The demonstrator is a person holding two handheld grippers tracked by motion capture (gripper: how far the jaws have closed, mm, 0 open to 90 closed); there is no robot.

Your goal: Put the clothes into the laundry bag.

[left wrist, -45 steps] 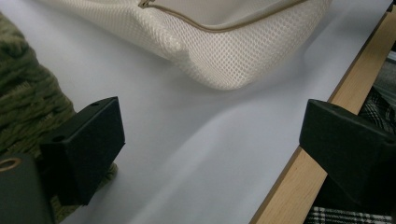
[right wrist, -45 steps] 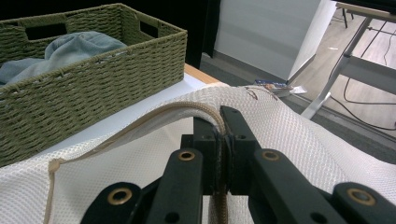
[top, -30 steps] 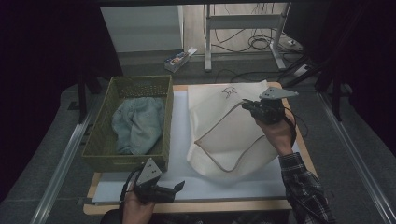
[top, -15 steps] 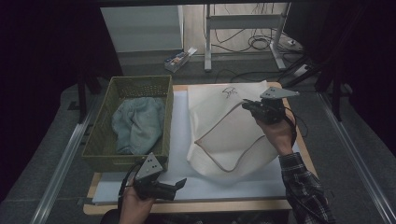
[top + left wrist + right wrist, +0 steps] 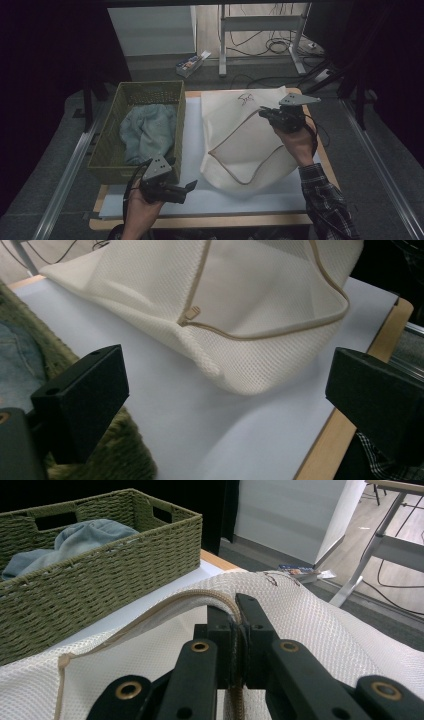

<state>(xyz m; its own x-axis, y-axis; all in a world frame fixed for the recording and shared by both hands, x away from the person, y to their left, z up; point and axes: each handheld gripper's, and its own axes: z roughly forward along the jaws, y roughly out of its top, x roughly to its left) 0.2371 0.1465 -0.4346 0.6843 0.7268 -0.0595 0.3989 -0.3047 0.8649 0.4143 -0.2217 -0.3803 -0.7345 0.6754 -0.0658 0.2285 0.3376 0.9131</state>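
Right gripper (image 5: 264, 113) is clamped on the tan zipper edge (image 5: 220, 600) of the white mesh laundry bag (image 5: 235, 140), jaws pressed together with the trim pinched between them. It lifts that edge off the desk (image 5: 320, 150), so the mouth stands open like a tent. That looks like the reason for the hold: keep the opening up and wide so clothes can go in.

Left gripper (image 5: 187, 187) is spread wide and empty, hovering low over the white mat (image 5: 200, 430) at the near edge. The bag's lower lip lies just ahead of its jaws, apart from them. The zipper pull (image 5: 191, 313) sits further ahead, in the fold of the mouth. My guess is it's lining up to take the lower edge or the pull, or about to turn to the basket.

Green woven basket (image 5: 145, 130) sits on the far side of the bag from the right gripper, and right beside the left gripper, not touching the bag. Blue denim-like garment (image 5: 147, 132) is bunched inside it, likely what goes in the bag.

Bag look: cream, honeycomb mesh, soft and floppy, tan zipper tape running round the opening in a loop, a small dark printed mark (image 5: 246, 99) near the far end. Bottom part lies flat on the mat, top layer held up. Inside looks empty from what I can see.
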